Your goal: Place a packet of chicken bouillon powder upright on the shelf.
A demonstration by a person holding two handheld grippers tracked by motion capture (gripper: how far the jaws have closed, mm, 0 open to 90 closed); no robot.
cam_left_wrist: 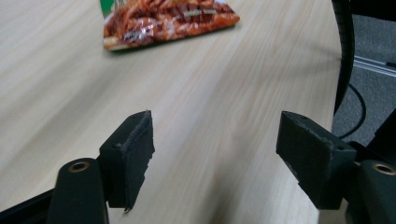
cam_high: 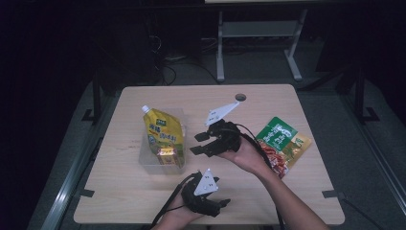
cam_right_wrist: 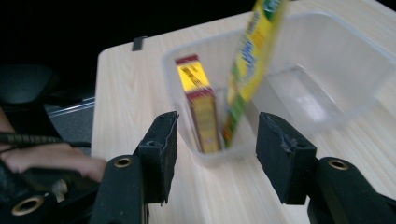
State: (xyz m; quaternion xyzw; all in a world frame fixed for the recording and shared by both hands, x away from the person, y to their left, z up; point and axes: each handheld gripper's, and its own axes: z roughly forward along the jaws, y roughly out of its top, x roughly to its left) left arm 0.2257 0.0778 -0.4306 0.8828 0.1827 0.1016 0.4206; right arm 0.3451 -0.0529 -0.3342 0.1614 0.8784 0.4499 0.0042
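A dim room with dark floor and a metal frame behind surrounds a light wooden table (cam_high: 143, 191), on which the work looks like packing groceries into a clear plastic bin (cam_high: 146, 160). As far as can be judged, the job is partly done: a yellow spouted pouch (cam_high: 163, 132) leans upright inside the bin, and a small yellow-and-red box (cam_high: 167, 154) stands in the bin's near end, just beside the pouch. Left to do, by the look of it, is the green snack packet (cam_high: 282, 143), which lies flat on the table at the right, well apart from the bin. The right gripper (cam_high: 200, 143) hangs just beside the bin with its jaws apart and nothing between them; in the right gripper view its pads (cam_right_wrist: 161, 154) frame the box (cam_right_wrist: 201, 105) and pouch (cam_right_wrist: 250, 60) without touching either. The left gripper (cam_high: 224, 203) rests low near the table's front edge, jaws wide and empty, pointing towards the packet (cam_left_wrist: 163, 21). The packet is glossy, green at one end with a red printed picture of food, and it lies slightly crumpled.
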